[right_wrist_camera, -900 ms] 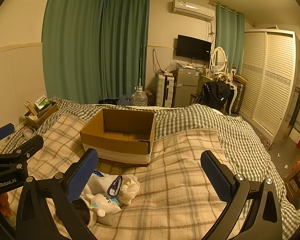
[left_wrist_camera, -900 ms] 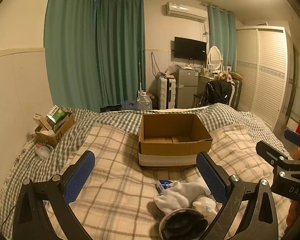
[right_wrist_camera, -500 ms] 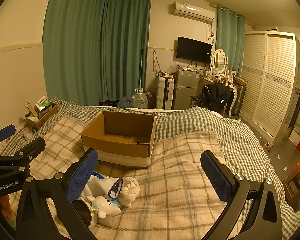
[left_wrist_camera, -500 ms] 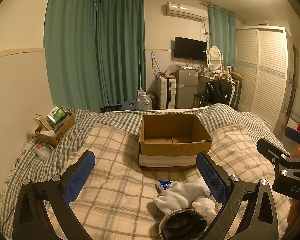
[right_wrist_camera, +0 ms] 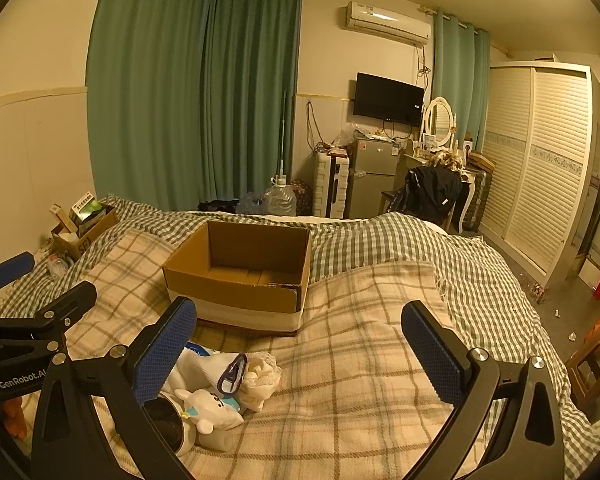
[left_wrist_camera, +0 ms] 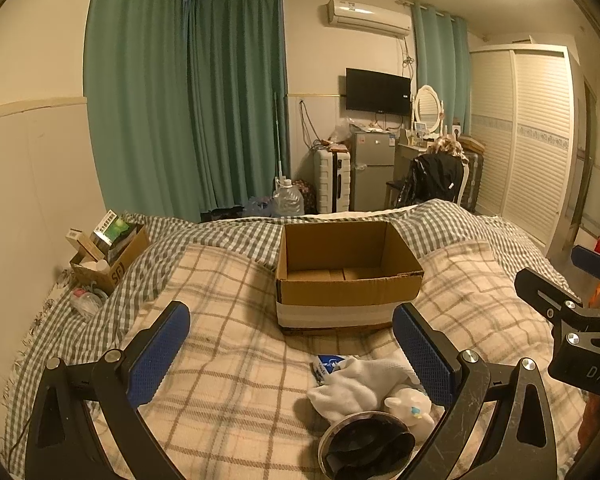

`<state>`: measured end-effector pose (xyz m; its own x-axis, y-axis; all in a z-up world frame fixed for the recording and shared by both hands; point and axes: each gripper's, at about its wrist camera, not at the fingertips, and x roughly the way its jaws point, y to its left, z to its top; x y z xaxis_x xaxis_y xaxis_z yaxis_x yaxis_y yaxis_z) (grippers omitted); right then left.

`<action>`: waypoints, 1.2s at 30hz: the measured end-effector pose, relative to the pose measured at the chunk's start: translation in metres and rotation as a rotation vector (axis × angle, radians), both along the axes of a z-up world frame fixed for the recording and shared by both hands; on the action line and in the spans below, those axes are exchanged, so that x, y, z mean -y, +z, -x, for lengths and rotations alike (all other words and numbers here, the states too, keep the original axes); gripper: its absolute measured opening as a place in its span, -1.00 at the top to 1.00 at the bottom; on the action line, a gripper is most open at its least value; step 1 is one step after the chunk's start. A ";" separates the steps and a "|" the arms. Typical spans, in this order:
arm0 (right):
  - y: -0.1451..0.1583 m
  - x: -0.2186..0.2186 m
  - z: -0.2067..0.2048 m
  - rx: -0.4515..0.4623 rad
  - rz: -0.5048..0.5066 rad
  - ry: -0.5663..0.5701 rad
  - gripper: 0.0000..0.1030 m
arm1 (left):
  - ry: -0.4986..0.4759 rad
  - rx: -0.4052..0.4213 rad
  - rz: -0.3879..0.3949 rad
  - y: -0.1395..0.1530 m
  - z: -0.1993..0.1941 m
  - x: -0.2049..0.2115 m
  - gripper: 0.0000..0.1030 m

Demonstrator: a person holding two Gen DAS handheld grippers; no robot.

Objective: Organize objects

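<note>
An empty open cardboard box [left_wrist_camera: 346, 276] [right_wrist_camera: 244, 272] stands on the plaid bed. In front of it lies a small pile: a white sock [left_wrist_camera: 360, 384], a blue-and-white packet [left_wrist_camera: 328, 364], a white toy figure [left_wrist_camera: 408, 404] [right_wrist_camera: 208, 408], a round black-lined container [left_wrist_camera: 366, 444], and a crumpled white cloth [right_wrist_camera: 260, 376] with a dark loop [right_wrist_camera: 232, 374]. My left gripper [left_wrist_camera: 292, 352] is open and empty, above the bed just left of the pile. My right gripper [right_wrist_camera: 300, 344] is open and empty, right of the pile.
A small carton of boxes [left_wrist_camera: 110, 252] sits at the bed's left edge by the wall. Beyond the bed stand a water jug [left_wrist_camera: 288, 200], a suitcase, a fridge [left_wrist_camera: 370, 170], a chair with a dark jacket [left_wrist_camera: 436, 180] and a wardrobe.
Both grippers have shifted only slightly; the box and pile lie where they were. Both stay open.
</note>
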<state>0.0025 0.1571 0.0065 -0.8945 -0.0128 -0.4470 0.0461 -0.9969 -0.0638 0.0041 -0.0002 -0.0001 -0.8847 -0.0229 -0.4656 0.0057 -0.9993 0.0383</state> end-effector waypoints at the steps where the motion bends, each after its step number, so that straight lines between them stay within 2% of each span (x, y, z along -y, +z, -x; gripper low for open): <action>1: 0.001 0.000 0.000 -0.001 0.000 0.001 -0.99 | 0.000 -0.001 0.001 -0.001 -0.001 -0.001 -1.00; 9: 0.011 0.006 -0.010 -0.022 -0.010 0.013 -0.99 | -0.003 -0.018 0.007 0.007 -0.009 -0.002 -1.00; 15: 0.013 0.006 -0.014 -0.016 -0.016 0.012 -0.99 | -0.005 0.002 0.020 0.003 -0.012 -0.002 -1.00; 22: -0.012 -0.004 -0.010 0.057 -0.028 -0.004 -0.99 | 0.004 0.121 0.043 -0.038 -0.006 -0.005 -1.00; 27: -0.038 -0.012 -0.006 0.126 -0.025 -0.010 -0.99 | -0.023 0.263 0.032 -0.083 -0.005 -0.005 -0.99; 29: -0.048 -0.013 -0.003 0.147 -0.024 -0.008 -0.99 | -0.037 0.297 0.022 -0.093 -0.008 -0.007 -0.98; 36: -0.060 -0.011 0.004 0.179 -0.021 0.009 -0.99 | -0.096 0.302 0.028 -0.090 -0.020 -0.021 -0.95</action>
<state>-0.0016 0.1684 -0.0536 -0.8006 -0.0094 -0.5992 0.0673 -0.9950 -0.0743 0.0238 0.0207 -0.0904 -0.7050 0.0377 -0.7082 -0.1045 -0.9932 0.0512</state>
